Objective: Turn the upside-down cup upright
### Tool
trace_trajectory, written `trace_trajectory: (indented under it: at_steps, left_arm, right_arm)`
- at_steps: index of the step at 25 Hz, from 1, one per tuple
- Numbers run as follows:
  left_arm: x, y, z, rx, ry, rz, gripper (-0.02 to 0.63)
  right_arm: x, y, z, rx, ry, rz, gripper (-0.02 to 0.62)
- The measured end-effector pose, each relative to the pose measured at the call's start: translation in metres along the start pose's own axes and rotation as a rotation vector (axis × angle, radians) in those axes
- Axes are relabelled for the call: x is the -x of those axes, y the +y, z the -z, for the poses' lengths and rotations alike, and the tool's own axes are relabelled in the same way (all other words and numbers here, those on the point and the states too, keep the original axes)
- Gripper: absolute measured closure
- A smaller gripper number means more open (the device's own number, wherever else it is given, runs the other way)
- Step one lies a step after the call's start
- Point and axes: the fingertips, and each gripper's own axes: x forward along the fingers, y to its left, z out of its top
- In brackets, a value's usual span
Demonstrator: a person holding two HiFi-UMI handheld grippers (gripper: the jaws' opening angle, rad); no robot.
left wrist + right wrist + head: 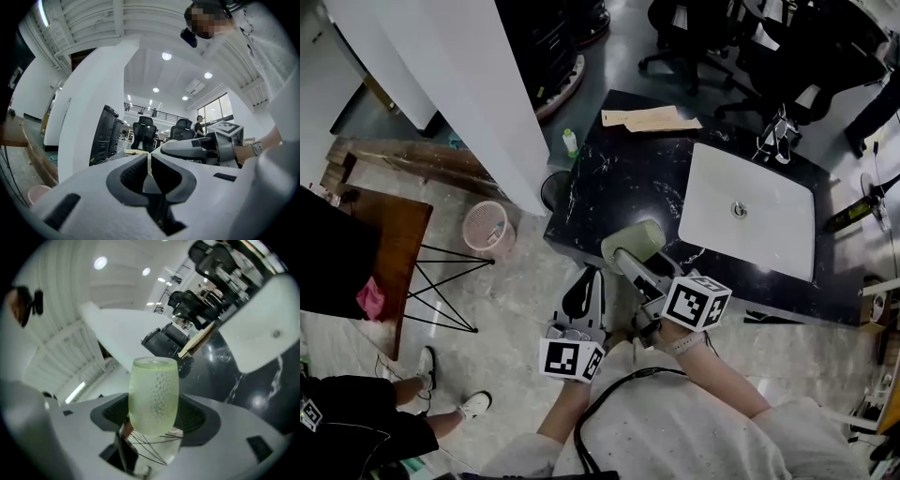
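A pale green dimpled cup (634, 241) is off the black marble table (609, 178), near its front edge. It lies roughly sideways in my right gripper (630, 253), whose pads press on both of its sides. In the right gripper view the cup (153, 397) fills the space between the jaws of the right gripper (154, 414) and points away from the camera. My left gripper (585, 286) hovers just off the table's near edge with nothing in it. In the left gripper view the left gripper (149, 169) has its pads together.
A white tray (750, 211) lies on the table's right half, with papers (649, 119) at the far edge and a small green bottle (570, 142) on the left corner. A white pillar (469, 84), a pink basket (486, 227) and a wooden side table (389, 244) stand to the left.
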Motion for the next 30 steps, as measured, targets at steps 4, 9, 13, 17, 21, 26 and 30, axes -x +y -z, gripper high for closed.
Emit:
trace_trajectory:
  at_steps: [4, 9, 13, 17, 21, 26, 30]
  left_arm:
    - [0.002, 0.009, -0.005, 0.002, 0.003, -0.026, 0.597]
    - [0.002, 0.019, -0.004, 0.008, 0.004, -0.043, 0.597]
    - [-0.006, 0.02, 0.002, -0.005, 0.011, -0.033, 0.597]
    - [-0.009, 0.021, 0.006, -0.011, 0.005, -0.047, 0.597]
    - [-0.009, 0.022, 0.007, -0.008, 0.008, -0.057, 0.597]
    - [-0.008, 0.02, 0.008, -0.011, 0.016, -0.055, 0.597]
    - [-0.006, 0.023, 0.015, -0.012, 0.033, -0.061, 0.597]
  right_arm:
    - [-0.005, 0.01, 0.0, -0.326, -0.103, -0.157, 0.268]
    - [-0.008, 0.003, 0.011, -0.655, -0.187, -0.27, 0.268]
    - [-0.008, -0.007, 0.012, -0.893, -0.276, -0.37, 0.268]
    - [-0.009, -0.009, 0.007, -1.059, -0.334, -0.506, 0.268]
    - [-0.008, -0.011, 0.001, -1.159, -0.377, -0.623, 0.268]
    - [-0.005, -0.011, -0.001, -1.275, -0.417, -0.759, 0.268]
    - [-0.007, -0.017, 0.005, -1.383, -0.467, -0.834, 0.268]
